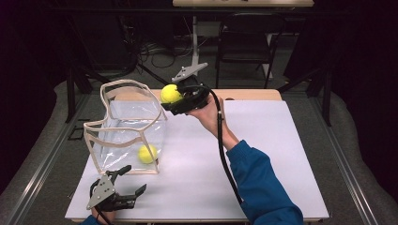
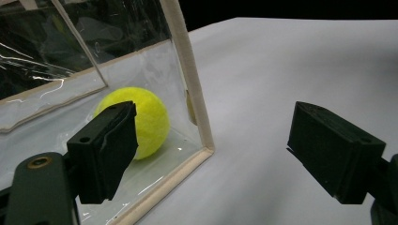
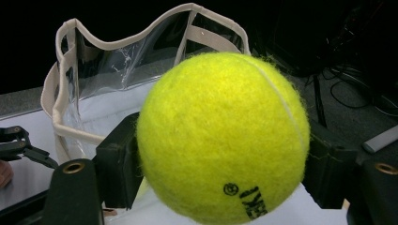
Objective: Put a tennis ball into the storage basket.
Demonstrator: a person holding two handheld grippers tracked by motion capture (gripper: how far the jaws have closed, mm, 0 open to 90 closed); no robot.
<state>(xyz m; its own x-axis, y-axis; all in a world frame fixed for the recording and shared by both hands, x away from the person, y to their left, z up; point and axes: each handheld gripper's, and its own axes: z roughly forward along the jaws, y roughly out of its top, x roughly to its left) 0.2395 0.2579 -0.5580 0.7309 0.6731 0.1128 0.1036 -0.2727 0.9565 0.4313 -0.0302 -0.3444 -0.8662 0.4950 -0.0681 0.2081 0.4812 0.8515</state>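
While the left gripper [image 1: 123,186] rests low at the near edge of the bench [image 1: 263,178], just in front of the bag [image 1: 126,126], its jaws stand spread wide with nothing between them; it looks parked there to leave the bag's mouth free, or perhaps ready to steady the near corner. From the left gripper view that corner's cream trim sits between the jaws' line of sight, and behind the clear wall a ball [image 2: 138,119] lies on the bag's floor, against the near right corner. Beyond the bag's right rim the right gripper [image 1: 174,99] is held up by a hand in a blue sleeve [image 1: 263,183], its jaws pinching a second ball [image 3: 223,138] at its sides. This ball hangs just beside and slightly above the rim, probably so it can go over the edge and drop in. The rim is wavy and sags inward, so it may catch the ball or the jaws. Farther off, past the bench, stand a chair [image 1: 246,42] and loose cables [image 1: 159,51] on the floor.
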